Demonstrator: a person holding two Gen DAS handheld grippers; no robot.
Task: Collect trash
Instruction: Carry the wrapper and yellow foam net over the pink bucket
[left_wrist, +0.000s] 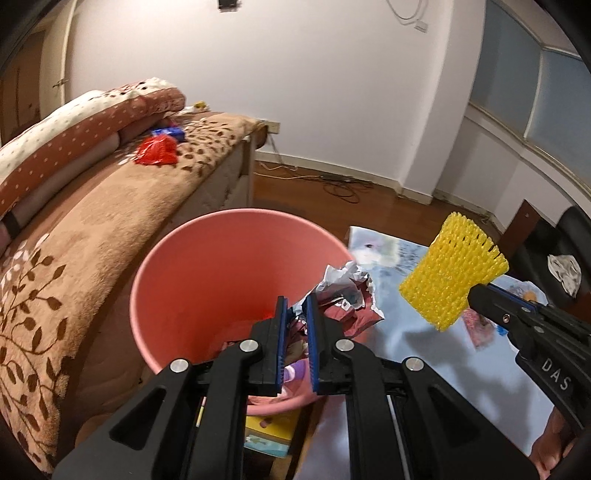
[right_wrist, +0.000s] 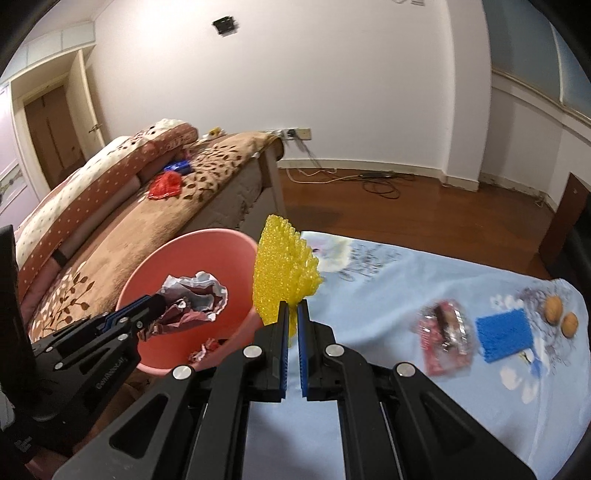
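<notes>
Blue ribbed pads lined both pairs of tongs, and each pair was pinching a piece of trash. The left tongs (left_wrist: 296, 308) were closed on a crumpled wrapper (left_wrist: 345, 291), silvery inside and dark red outside, creased into sharp folds, held over the open mouth of the pink bin (left_wrist: 207, 280). The right tongs (right_wrist: 294, 309) were pressed together on the lower edge of a yellow foam net (right_wrist: 282, 269), a soft knobbly mesh sleeve that fanned out above the pads; it hung just beside the bin's rim, over the edge of the counter (right_wrist: 388, 280).

To drop well, each piece would likely need to be clear inside the rim before the pads part, since the light foam could drift or spring aside and the stiff foil might cling to the ribbing.

The bin was smooth plastic, round and tapering, with a few scraps already at its bottom. Further along the pale blue cloth on the counter lay a red snack packet (right_wrist: 445, 334), a blue foam net (right_wrist: 502, 334) and two walnuts (right_wrist: 561, 314), still to be gathered. Beyond, on the brown leaf-patterned bed (left_wrist: 92, 229), sat a red crumpled bag (left_wrist: 157, 149) and a blue packet (left_wrist: 170, 132).
</notes>
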